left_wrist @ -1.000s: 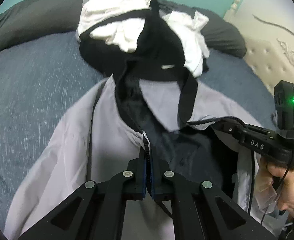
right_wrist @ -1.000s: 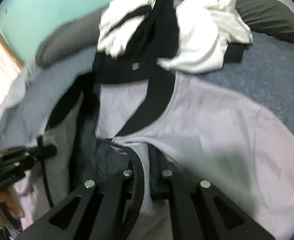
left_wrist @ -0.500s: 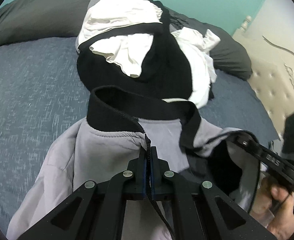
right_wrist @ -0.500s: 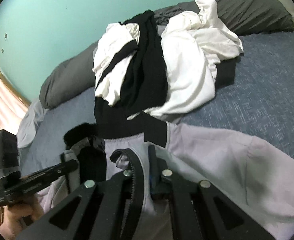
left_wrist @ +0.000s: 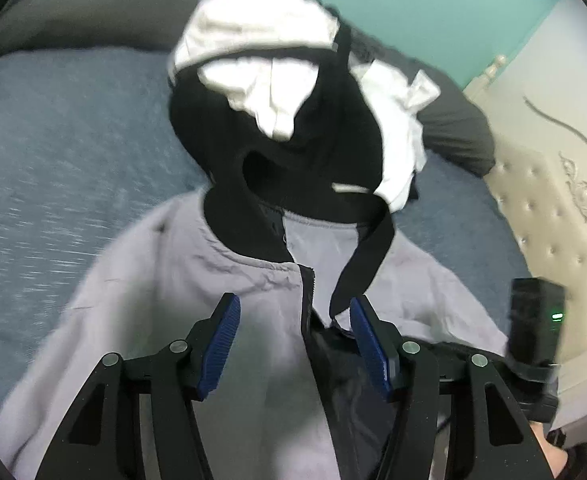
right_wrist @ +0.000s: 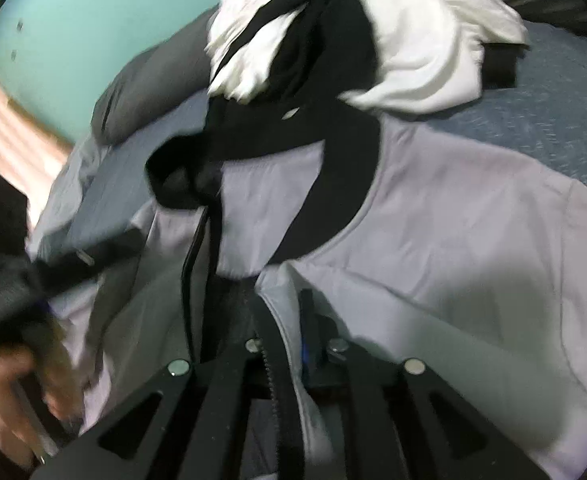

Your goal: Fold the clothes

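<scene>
Left wrist view: left gripper (left_wrist: pixel 293 344) spread wide over grey jacket (left_wrist: pixel 213 280) on bed (left_wrist: pixel 53 140) | right gripper (right_wrist: pixel 289 344) clamps zipper edge (blurry) | step: likely laying front panels flat | next: square that panel.

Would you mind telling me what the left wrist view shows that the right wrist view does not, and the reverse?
Only the left wrist view shows the open left gripper, with blue pads spread above the jacket, and the cream headboard. Only the right wrist view shows the right gripper shut on the jacket's zipper edge, and the hand holding the other tool. Both show the grey jacket with its black collar, the pile of white and black clothes, the blue bedspread and the teal wall.
</scene>
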`<action>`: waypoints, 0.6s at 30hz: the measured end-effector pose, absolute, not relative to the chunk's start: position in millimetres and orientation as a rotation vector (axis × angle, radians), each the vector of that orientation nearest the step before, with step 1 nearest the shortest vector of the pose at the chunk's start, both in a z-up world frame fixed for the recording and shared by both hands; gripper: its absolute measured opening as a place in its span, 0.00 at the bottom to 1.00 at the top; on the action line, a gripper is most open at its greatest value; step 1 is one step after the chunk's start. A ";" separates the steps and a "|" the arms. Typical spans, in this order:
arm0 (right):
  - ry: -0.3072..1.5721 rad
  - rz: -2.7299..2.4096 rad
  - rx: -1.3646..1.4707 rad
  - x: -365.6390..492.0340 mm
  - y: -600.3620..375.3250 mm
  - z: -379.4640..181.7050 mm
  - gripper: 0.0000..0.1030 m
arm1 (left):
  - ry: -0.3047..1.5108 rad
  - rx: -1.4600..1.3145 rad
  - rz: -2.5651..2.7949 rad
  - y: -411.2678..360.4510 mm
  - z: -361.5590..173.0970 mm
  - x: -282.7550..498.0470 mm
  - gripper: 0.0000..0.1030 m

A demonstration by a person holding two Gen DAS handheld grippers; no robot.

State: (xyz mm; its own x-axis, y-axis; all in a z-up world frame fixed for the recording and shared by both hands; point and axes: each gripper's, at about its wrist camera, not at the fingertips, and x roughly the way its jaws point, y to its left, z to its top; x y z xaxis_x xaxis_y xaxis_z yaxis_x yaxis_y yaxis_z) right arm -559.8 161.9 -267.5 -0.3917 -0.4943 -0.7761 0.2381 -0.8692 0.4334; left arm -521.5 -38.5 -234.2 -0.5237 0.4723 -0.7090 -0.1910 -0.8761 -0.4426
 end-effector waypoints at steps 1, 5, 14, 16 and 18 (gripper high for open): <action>-0.331 -2.264 1.402 -556.2 159.1 -265.9 0.05 | -0.450 -1.238 2.415 -44.4 -227.3 -512.5 0.60; -0.325 -2.244 1.405 -537.4 162.6 -256.6 0.14 | -0.489 -1.165 2.467 -72.4 -206.3 -464.5 0.62; -0.287 -2.271 1.357 -502.1 175.9 -219.4 0.47 | -0.402 -1.135 2.521 -94.9 -221.4 -359.8 0.63; -0.283 -2.313 1.339 -504.8 180.0 -204.8 0.47 | -0.411 -1.136 2.523 -98.4 -228.4 -340.7 0.63; -0.240 -2.347 1.328 -511.7 178.0 -192.2 0.47 | -0.420 -1.137 2.524 -101.9 -235.3 -321.5 0.63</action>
State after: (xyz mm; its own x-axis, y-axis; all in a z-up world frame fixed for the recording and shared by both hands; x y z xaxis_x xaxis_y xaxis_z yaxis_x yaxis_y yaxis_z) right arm -511.7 178.0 -192.2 -0.4482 -0.4482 -0.7735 0.2821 -0.8919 0.3533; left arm -321.5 -101.9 -235.3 -0.6221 0.4199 -0.6608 -0.1831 -0.8986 -0.3986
